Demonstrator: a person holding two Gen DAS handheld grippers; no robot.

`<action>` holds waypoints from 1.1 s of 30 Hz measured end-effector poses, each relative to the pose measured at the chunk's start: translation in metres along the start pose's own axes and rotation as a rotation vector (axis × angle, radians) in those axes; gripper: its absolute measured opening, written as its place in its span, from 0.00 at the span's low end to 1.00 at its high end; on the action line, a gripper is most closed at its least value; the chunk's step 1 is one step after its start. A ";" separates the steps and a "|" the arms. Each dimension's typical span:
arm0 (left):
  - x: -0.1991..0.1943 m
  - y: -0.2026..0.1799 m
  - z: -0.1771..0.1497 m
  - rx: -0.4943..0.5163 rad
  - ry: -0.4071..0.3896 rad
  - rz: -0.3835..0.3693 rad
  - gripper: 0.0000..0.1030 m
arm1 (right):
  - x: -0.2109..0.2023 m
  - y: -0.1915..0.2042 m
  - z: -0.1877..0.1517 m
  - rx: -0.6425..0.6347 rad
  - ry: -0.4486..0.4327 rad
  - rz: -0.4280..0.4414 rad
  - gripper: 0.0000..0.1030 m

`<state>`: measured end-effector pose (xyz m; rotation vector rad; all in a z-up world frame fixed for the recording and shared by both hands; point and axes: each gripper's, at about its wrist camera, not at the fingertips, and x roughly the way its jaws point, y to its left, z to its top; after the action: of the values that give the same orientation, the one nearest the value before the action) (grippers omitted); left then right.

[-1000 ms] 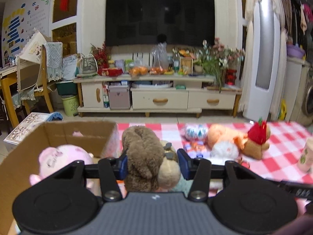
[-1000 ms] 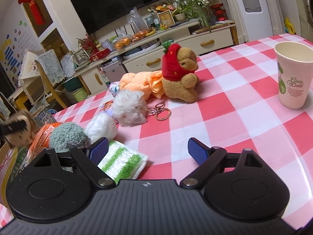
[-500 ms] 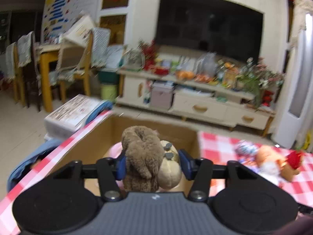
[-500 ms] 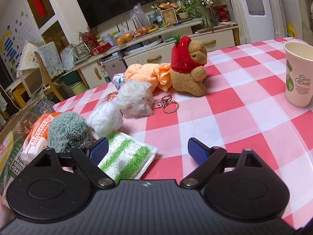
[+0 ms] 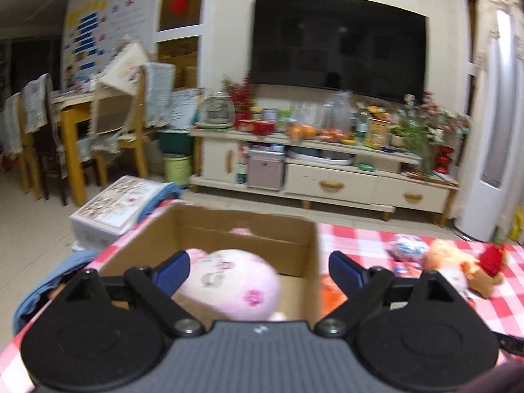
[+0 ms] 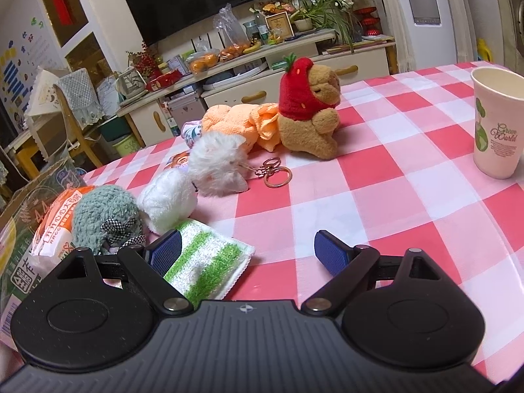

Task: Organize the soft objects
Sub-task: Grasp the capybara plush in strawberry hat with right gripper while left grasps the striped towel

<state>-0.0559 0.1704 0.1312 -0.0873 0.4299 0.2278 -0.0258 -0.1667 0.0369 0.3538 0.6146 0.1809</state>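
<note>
The cardboard box sits at the left end of the checked tablecloth, and a pink plush toy lies inside it, blurred, its lower part cut off by the gripper body. The left gripper hangs over the box with its jaws just swung wide apart; nothing sits between the blue pads, and the pink toy shows below and beyond them, seemingly untouched.

The right gripper stands spread wide over the table, pinching nothing. A green-striped cloth lies just under its left pad; whether the pad touches it I cannot tell. Left of that rests a grey-green plush against an orange snack bag, partly hidden. Beyond are two white fluffy toys, a gold keyring, an orange plush and a brown bear in a strawberry hood. A paper cup stands far right, well apart. Past the table are a TV cabinet and a dark television.
</note>
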 end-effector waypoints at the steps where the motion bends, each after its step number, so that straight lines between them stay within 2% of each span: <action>1: -0.001 -0.006 -0.001 0.012 -0.003 -0.020 0.90 | 0.000 -0.001 0.000 0.005 0.001 0.001 1.00; 7: -0.004 -0.055 -0.013 0.117 0.021 -0.205 0.91 | 0.000 -0.011 0.002 0.034 0.012 -0.019 1.00; 12: -0.007 -0.095 -0.032 0.198 0.078 -0.364 0.91 | 0.003 -0.021 0.007 0.050 0.001 -0.032 1.00; 17: -0.001 -0.133 -0.061 0.277 0.175 -0.463 0.91 | 0.007 -0.034 0.018 0.087 -0.023 -0.032 1.00; 22: 0.006 -0.167 -0.084 0.367 0.238 -0.499 0.91 | 0.016 -0.042 0.032 0.101 -0.062 -0.029 1.00; 33: 0.034 -0.195 -0.104 0.412 0.328 -0.435 0.91 | 0.057 -0.049 0.061 0.104 -0.117 -0.013 1.00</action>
<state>-0.0217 -0.0255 0.0300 0.1892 0.7621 -0.3103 0.0589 -0.2133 0.0347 0.4579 0.5112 0.1152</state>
